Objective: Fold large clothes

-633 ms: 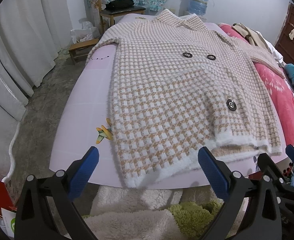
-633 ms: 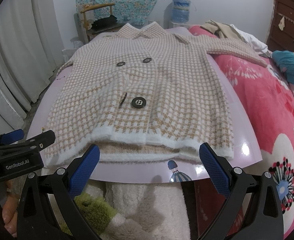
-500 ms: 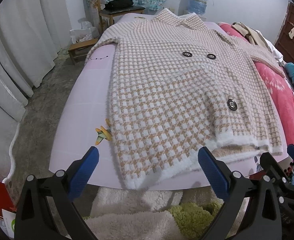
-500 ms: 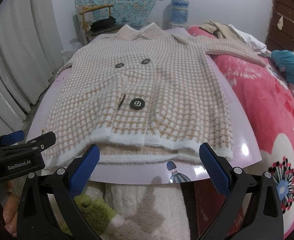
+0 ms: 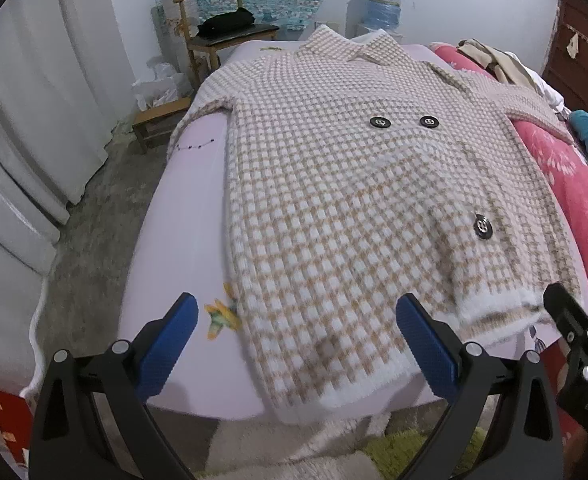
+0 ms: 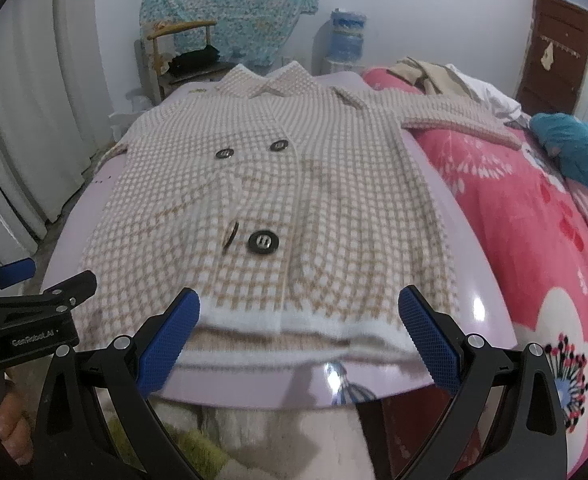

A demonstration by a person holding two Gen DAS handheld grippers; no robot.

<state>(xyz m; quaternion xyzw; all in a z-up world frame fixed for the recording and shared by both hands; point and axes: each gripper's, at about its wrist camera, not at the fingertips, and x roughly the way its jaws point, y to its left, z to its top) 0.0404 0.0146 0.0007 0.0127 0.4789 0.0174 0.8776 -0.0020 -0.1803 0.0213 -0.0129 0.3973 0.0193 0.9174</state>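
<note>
A large beige-and-white checked fuzzy coat with black buttons lies flat, front up, on a lilac board, collar at the far end. Its white hem hangs at the near edge. My left gripper is open just short of the hem's left corner, holding nothing. My right gripper is open at the hem's right part, its blue fingertips just in front of the hem, nothing between them. Each gripper shows at the side of the other's view.
A pink floral bedspread lies to the right with a teal garment and other clothes on it. A wooden chair and water bottle stand at the far wall. White curtains hang left. A shaggy rug lies below the board.
Both grippers have moved forward, closer to the coat's hem, which now reaches between their fingertips. The coat itself has not moved.
</note>
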